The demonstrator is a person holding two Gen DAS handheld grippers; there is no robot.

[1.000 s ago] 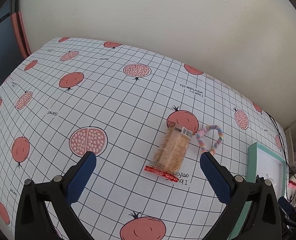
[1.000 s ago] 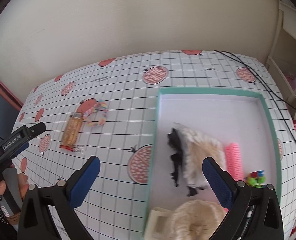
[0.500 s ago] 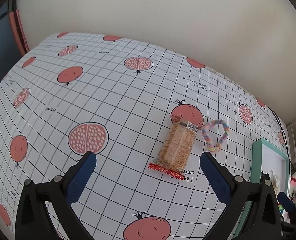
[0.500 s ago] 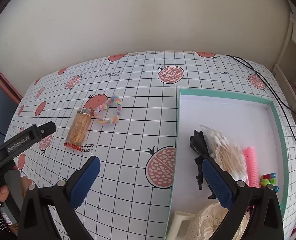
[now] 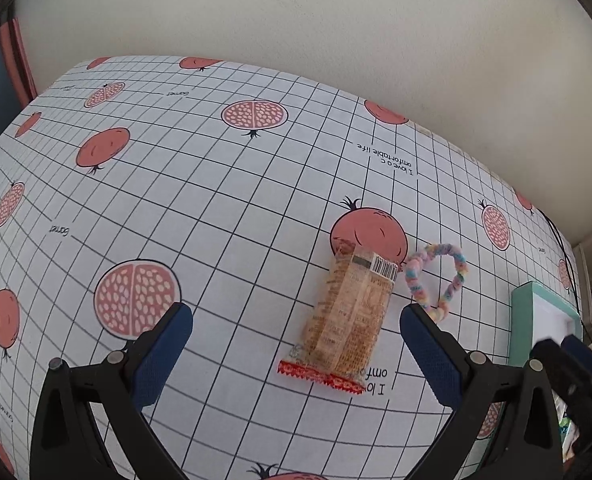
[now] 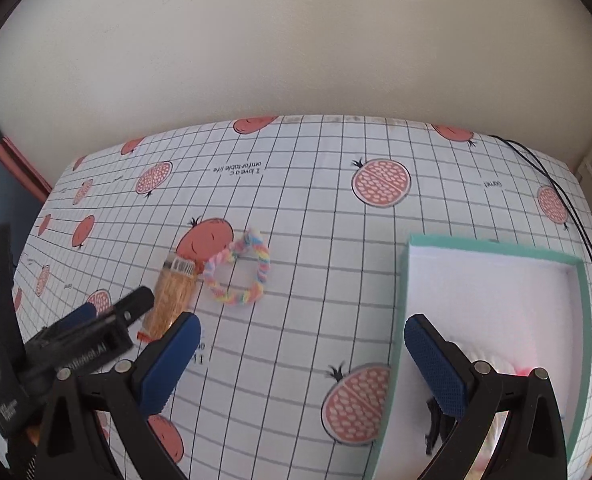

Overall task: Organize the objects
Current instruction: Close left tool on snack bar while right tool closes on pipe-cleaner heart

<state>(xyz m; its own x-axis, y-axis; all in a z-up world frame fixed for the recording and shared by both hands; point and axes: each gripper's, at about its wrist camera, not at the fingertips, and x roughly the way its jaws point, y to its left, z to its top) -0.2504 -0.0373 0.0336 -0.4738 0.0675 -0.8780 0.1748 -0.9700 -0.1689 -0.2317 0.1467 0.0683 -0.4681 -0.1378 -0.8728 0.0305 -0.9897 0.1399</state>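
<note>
The left gripper stood with its jaws spread wide and held nothing. It hung above the table, which was covered by a grid-patterned cloth printed with pomegranates. The snack packet lay flat on the cloth between the two blue pads, closer to the right-hand one, with no contact visible. Its red sealed edge pointed toward the gripper; its barcode end rested on a printed pomegranate. A pastel hair tie lay just beside the packet, to its right.

The right gripper was likewise spread wide and empty, over the near-left edge of the teal-rimmed tray. The tray's contents were mostly hidden behind the right pad. A black cable ran past the tray's far corner.
</note>
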